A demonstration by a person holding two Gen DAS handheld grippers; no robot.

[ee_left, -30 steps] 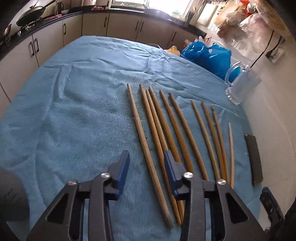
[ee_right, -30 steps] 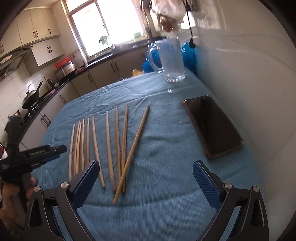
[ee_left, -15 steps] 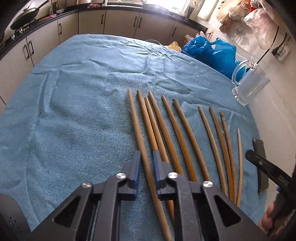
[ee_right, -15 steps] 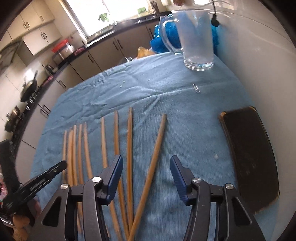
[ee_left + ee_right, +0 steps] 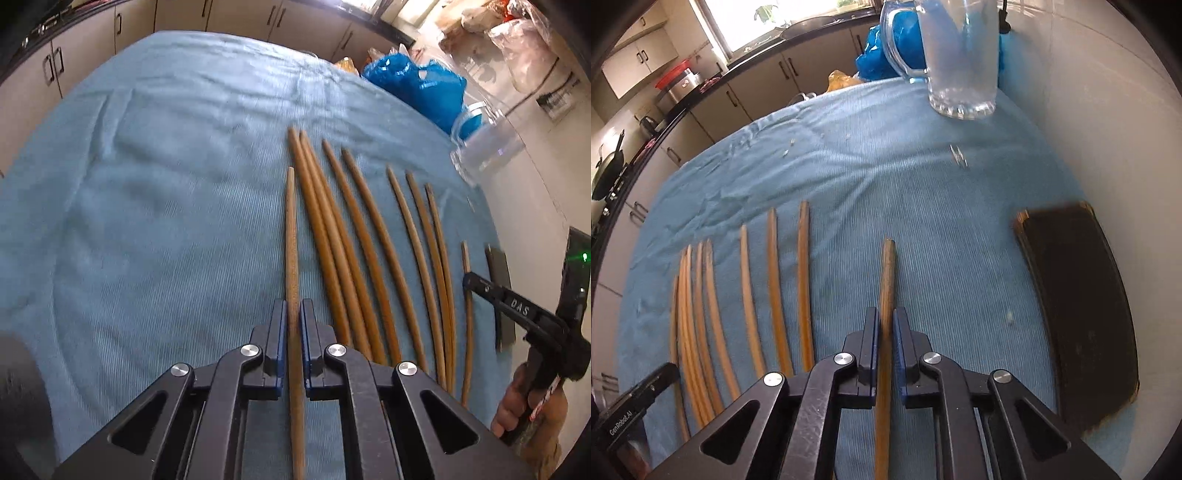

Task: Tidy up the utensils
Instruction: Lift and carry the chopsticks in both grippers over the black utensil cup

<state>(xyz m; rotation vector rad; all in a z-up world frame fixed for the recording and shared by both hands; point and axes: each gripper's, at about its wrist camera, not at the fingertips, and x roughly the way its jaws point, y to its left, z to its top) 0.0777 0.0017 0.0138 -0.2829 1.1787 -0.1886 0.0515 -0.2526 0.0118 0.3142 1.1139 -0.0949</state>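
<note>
Several wooden chopsticks (image 5: 354, 240) lie side by side on a blue towel (image 5: 166, 221). My left gripper (image 5: 293, 306) is shut on the leftmost chopstick (image 5: 290, 229), which runs straight out between its blue pads. In the right wrist view, my right gripper (image 5: 885, 314) is shut on the rightmost chopstick (image 5: 888, 273), which stands apart from the other chopsticks (image 5: 774, 280). Both held sticks point away from me. I cannot tell whether either one is off the towel.
A clear glass mug (image 5: 960, 62) stands at the far right of the towel, with a blue plastic bag (image 5: 413, 85) behind it. A dark flat phone (image 5: 1078, 302) lies by the white wall on the right. A paper clip (image 5: 958, 157) lies near the mug. Kitchen cabinets line the back.
Both grippers went from open to shut, each on a chopstick. The right gripper came forward and down over the rightmost stick. The left's stick now lies straighter, apart from its neighbours.
</note>
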